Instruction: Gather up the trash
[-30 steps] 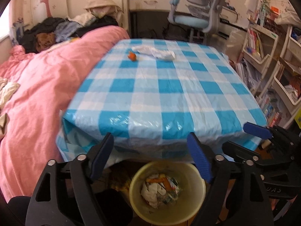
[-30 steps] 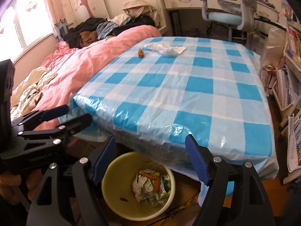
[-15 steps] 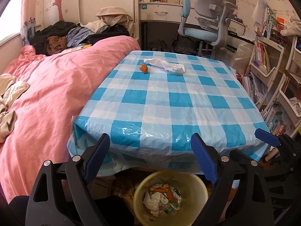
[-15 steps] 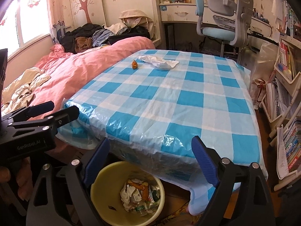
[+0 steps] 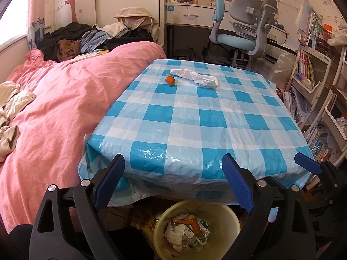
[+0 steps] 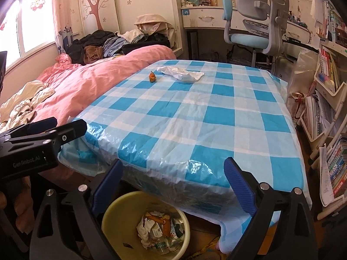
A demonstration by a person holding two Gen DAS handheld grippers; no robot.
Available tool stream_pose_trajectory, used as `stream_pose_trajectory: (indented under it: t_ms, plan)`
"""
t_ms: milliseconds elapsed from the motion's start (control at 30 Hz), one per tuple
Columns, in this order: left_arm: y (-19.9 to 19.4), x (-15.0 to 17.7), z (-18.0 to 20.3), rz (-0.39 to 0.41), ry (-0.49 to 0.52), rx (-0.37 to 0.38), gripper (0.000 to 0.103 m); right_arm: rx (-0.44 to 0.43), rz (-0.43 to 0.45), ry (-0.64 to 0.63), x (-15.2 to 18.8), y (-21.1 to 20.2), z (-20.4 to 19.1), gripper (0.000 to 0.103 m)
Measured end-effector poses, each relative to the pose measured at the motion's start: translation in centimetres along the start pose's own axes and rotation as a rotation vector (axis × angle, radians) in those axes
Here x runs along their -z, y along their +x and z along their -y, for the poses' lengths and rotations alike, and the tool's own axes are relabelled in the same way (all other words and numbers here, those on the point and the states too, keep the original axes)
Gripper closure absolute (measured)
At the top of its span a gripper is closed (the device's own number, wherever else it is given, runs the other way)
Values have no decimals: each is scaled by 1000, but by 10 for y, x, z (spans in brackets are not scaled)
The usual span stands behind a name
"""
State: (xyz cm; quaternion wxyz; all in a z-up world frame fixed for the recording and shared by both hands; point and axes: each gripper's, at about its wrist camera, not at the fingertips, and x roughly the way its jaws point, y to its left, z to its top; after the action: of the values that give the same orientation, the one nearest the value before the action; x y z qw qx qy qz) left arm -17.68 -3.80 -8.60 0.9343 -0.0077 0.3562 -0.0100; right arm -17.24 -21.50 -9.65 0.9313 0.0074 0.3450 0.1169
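Both my grippers hang over the near edge of the checked table [image 5: 195, 117], spread wide with nothing between the pads; their jaws have just been opening. The left gripper [image 5: 173, 182] and the right gripper [image 6: 173, 182] each frame the yellow bin [image 5: 216, 221] on the floor below, with crumpled trash [image 6: 160, 227] in it. At the table's far end lie a small orange scrap [image 5: 170, 80] and, just beside it, a crumpled white wrapper [image 5: 195, 77], apart from each other. My left view catches the right gripper's blue tip at its right edge; my right view shows the left gripper's black body at its left edge, with fingers [image 6: 21, 212] of the hand beneath it. Only the left view shows more of the pink duvet [image 5: 54, 108].
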Motion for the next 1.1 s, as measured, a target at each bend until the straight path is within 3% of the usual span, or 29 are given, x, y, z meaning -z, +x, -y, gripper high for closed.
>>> stream_pose_trajectory:
  t_ms: [1100]
  plan:
    - [16,-11,9,-9,-24,14,8,-12,27,-5,-11,11,-5,11]
